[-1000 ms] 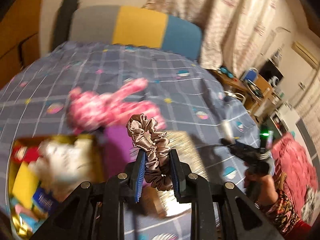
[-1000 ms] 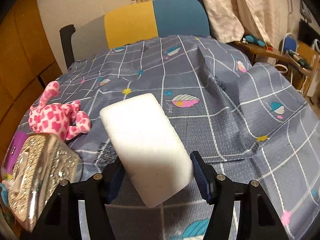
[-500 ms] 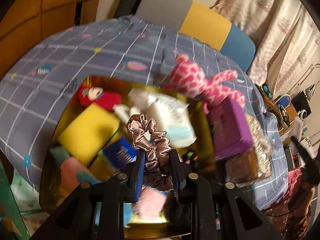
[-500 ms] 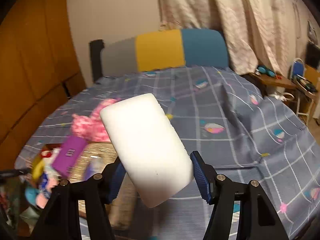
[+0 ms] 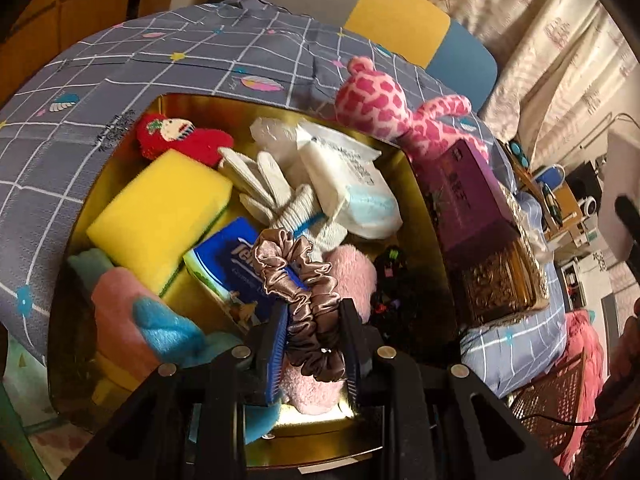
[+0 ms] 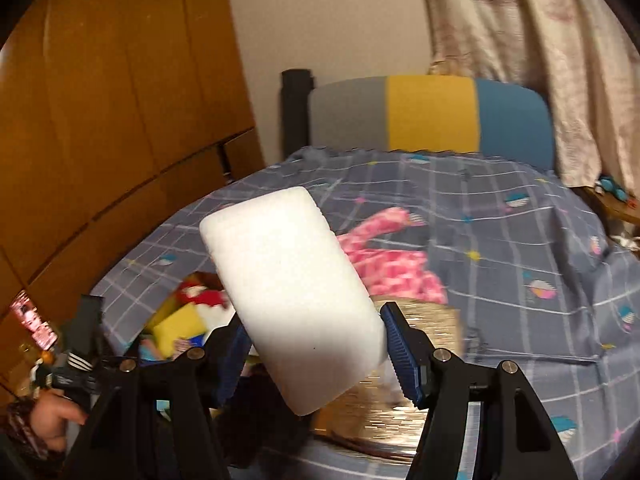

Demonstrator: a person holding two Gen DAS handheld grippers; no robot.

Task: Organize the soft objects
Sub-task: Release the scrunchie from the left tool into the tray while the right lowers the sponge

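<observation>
Scrunchie point(image 5: 304, 304) sits pinched in my left gripper point(image 5: 314, 344), directly over the gold tin point(image 5: 430, 240), above the pink plush near its front edge, so release is straight down. My right gripper point(image 6: 316, 354) clamps the white sponge point(image 6: 292, 296), long axis tilted up-left; through the blur, the tin seems lower-left of it.

The left wrist camera looked steeply down, close over the gold tin point(image 5: 424, 216) of soft things, its rim filling the frame from nine to three o'clock. The right wrist camera sat farther back, facing across the bed toward the striped headboard point(image 6: 432, 114) at twelve. Both views shared the pink spotted plush point(image 5: 384, 100) point(image 6: 394, 264), the tin and the grey checked bedspread point(image 5: 168, 52) point(image 6: 520, 248).
</observation>
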